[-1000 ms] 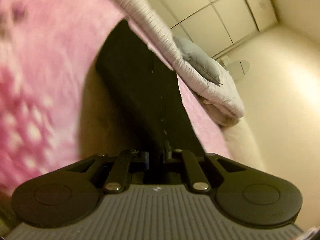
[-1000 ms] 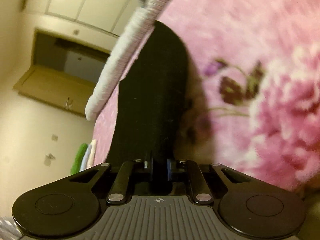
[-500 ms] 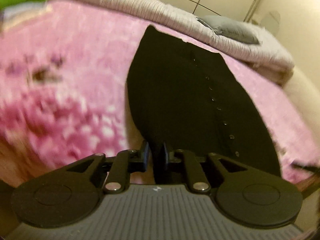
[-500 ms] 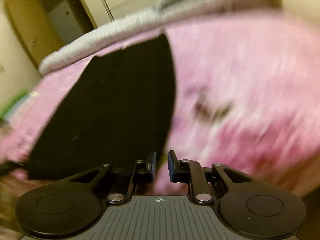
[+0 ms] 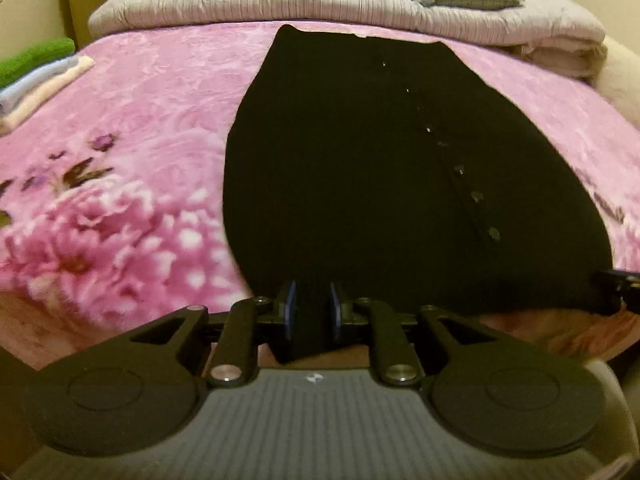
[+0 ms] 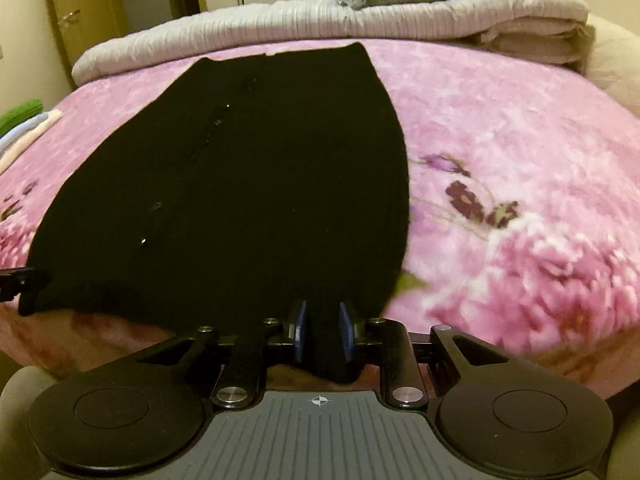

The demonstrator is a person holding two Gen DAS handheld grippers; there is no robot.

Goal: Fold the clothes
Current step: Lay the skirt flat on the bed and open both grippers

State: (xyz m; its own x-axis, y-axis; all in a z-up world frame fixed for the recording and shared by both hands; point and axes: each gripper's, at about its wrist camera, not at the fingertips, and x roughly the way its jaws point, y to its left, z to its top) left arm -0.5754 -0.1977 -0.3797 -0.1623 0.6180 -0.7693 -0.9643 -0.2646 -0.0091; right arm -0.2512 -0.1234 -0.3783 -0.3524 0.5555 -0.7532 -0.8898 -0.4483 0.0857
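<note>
A: Black garment [image 5: 352, 168] spread flat on the pink blanket [image 5: 132, 128], long axis running from 6 toward 12 o'clock, away to the rolled duvet [image 5: 248, 4].

B: And the near hem?

A: Lying between the jaws of both. Left gripper [image 5: 312, 306] at the hem's left corner, jaws opening, cloth between the pads but no longer pinched. Right gripper [image 6: 323, 322] at the right corner, likewise opening around the fabric.

B: Nearer hand?

A: Neither; equally placed. Button row [image 5: 460, 172] at 1 o'clock from the left. Probably releasing, then regrasping for a fold.
</note>
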